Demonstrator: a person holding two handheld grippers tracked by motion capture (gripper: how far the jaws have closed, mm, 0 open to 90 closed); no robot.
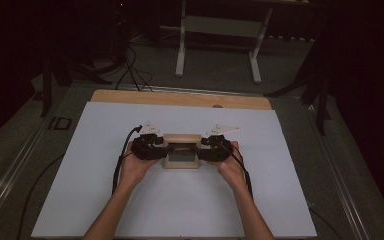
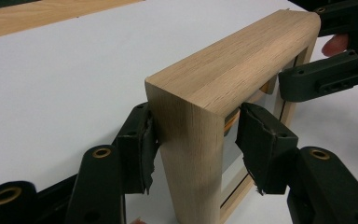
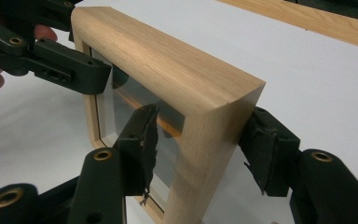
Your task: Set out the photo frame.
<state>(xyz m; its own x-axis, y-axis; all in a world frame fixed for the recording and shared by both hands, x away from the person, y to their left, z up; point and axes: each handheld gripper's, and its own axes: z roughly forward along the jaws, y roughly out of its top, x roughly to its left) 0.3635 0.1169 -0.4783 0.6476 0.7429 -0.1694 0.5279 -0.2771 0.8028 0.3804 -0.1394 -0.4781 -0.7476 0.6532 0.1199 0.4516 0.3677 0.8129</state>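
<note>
Standing upright on the white sheet near the middle of the table, a wooden frame; left gripper straddling its left post, jaws part open, outer pad touching the wood, inner pad just clear; right gripper straddling the right post, jaws part open, far pad touching, grip not certain; wooden board lying along the far edge

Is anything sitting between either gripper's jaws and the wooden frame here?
Nothing visible does. The left gripper straddles one upright side of the wooden frame, and the right gripper straddles the opposite side; only the frame's wood lies between each pair of pads.
</note>
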